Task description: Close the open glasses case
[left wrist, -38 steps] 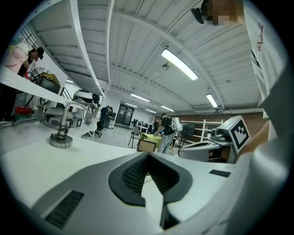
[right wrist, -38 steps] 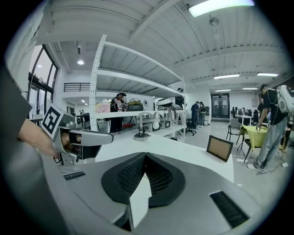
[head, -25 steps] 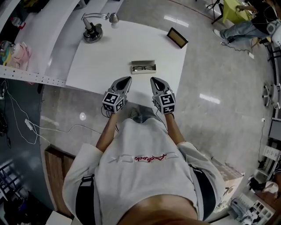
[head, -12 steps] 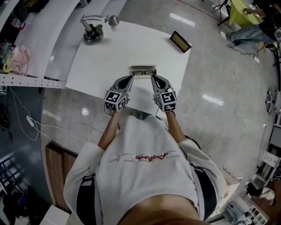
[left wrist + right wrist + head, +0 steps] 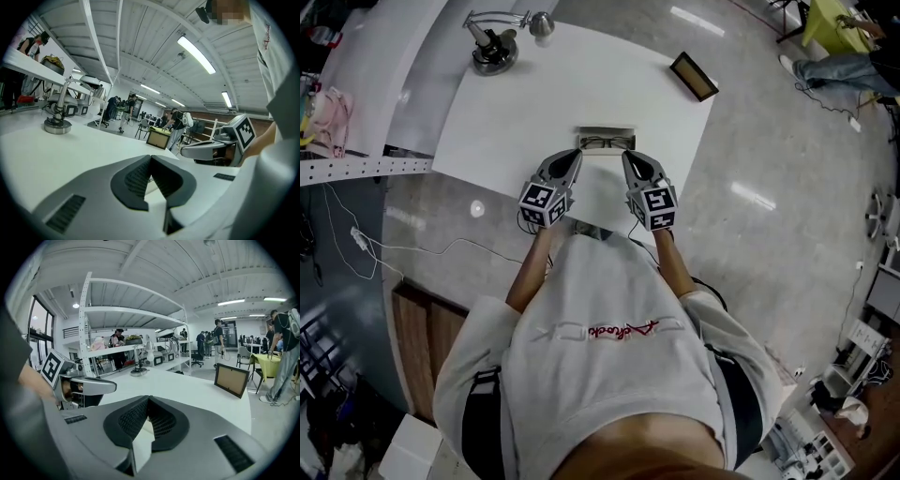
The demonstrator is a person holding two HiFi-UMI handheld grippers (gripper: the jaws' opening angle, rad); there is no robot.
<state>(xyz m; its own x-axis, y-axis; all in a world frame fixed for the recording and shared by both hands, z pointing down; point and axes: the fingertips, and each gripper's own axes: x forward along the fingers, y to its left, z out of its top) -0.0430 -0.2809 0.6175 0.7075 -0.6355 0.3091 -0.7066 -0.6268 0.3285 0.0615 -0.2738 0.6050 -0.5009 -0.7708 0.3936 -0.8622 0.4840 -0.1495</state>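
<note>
Evidently the approach is in hand: left tongs [image 5: 572,157] and right tongs [image 5: 630,157], each shut on nothing, point at the near side of the open glasses case [image 5: 605,141] lying on the white tabletop [image 5: 534,94]. Next, I judge, they must catch the lid and fold it over. A second ago their tips stood well short of the case.

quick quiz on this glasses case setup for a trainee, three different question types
1. True or false: the glasses case is already closed.
2. What stands near the far right corner of the table? A: picture frame. B: mug. C: laptop.
3. Fill in: the jaws of the left hand-held gripper and the right hand-held gripper are both ____.
Key: 1 false; 2 A; 3 shut.
</note>
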